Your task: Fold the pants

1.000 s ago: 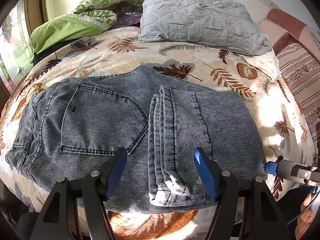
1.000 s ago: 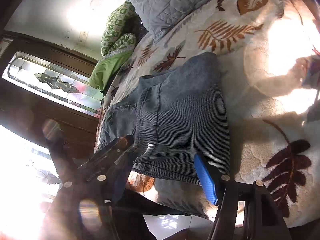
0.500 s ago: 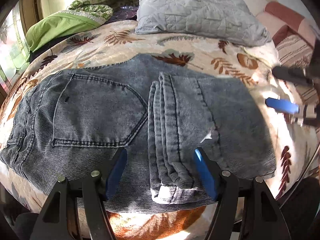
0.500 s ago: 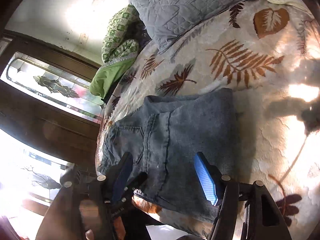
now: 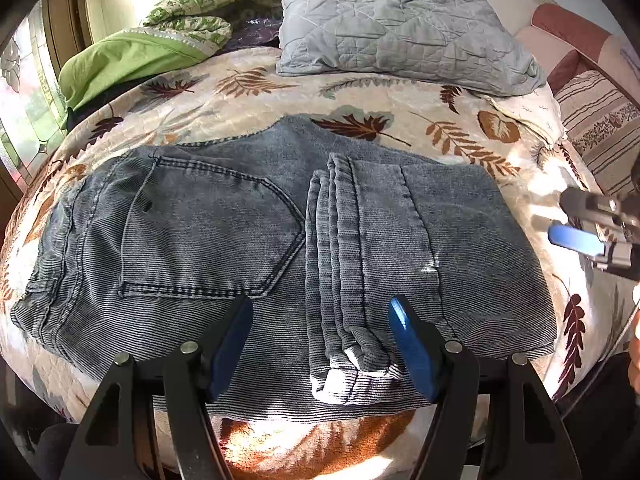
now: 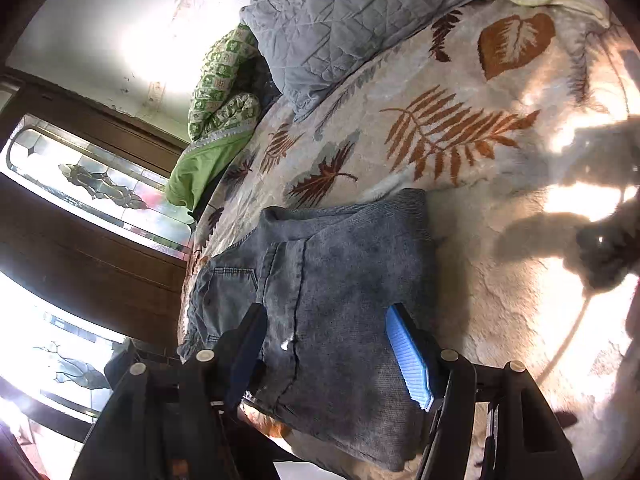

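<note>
Grey-blue corduroy-textured jeans lie folded on the bed, back pocket up on the left and the leg hems doubled over in the middle. My left gripper hovers open over the near edge, its blue pads on either side of the hem stack and apart from it. In the left wrist view my right gripper hangs open off the jeans' right edge. Seen from its own camera, the right gripper is open above the right folded part of the jeans, gripping nothing.
The bedspread is cream with a brown leaf print. A grey quilted pillow and green bedding lie at the head. Striped cushions sit at the right. Dark wood and patterned glass panels stand beyond the bed's left side.
My right gripper has moved from the near right corner of the jeans farther along their right side. The left gripper has hardly moved, and the jeans lie as before.
</note>
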Tool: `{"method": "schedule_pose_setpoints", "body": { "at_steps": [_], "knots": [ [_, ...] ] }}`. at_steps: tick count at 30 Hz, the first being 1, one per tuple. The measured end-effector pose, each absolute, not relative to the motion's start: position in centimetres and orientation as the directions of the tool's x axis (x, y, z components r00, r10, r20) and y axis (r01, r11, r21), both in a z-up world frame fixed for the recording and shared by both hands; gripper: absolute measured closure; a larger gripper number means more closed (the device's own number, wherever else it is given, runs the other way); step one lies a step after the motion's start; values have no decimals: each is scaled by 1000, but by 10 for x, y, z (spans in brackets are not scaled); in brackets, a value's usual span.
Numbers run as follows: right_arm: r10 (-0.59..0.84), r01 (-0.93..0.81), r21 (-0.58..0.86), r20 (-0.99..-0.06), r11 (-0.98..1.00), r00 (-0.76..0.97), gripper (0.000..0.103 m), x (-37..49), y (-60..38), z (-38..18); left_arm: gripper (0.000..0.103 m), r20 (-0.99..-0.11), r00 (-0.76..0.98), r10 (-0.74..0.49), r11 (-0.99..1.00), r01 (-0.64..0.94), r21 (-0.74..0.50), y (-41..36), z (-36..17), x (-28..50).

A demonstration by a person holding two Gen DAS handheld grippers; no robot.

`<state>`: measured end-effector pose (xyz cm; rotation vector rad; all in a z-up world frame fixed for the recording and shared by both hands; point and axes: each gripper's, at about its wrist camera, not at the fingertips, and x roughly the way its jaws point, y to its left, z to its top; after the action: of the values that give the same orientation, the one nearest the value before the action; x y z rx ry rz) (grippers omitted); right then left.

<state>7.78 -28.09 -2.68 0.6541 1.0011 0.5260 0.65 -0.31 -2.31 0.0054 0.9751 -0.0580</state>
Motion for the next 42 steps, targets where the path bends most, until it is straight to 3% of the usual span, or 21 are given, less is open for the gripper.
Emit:
{"method": "schedule_pose_setpoints", "body": {
  "at_steps": [7, 13, 20, 29, 33, 39, 42],
  "knots": [
    [546, -136, 563, -667, 815, 507, 37, 21, -277, -21, 32, -764, 645, 3, 1000, 19, 20, 0, 10, -6],
    [587, -92, 636, -636, 767, 501, 37, 10, -286, -35, 30, -785, 619, -7, 1000, 5, -5, 6, 8, -8],
    [622, 31, 713, -631, 700, 463, 37, 12, -300, -71, 30, -842, 539, 24, 998, 34, 50, -6, -18, 1],
    [653, -136, 688, -580, 713, 488, 37, 14, -274, -34, 30, -831, 555, 37, 999, 10, 50, -3, -12, 0],
    [623, -135, 624, -687, 770, 374, 37, 25, -247, -64, 30, -829, 559, 30, 999, -1, 35, 2, -9, -2],
    [614, -195, 598, -655, 777, 440, 37, 18, -241, -30, 30, -820, 572, 8, 1000, -6, 5, 8, -4, -4],
    [631, -180, 619, -663, 765, 402, 36, 23, -238, -41, 30, -817, 577, -10, 1000, -3, -15, 9, -3, -4]
  ]
}}
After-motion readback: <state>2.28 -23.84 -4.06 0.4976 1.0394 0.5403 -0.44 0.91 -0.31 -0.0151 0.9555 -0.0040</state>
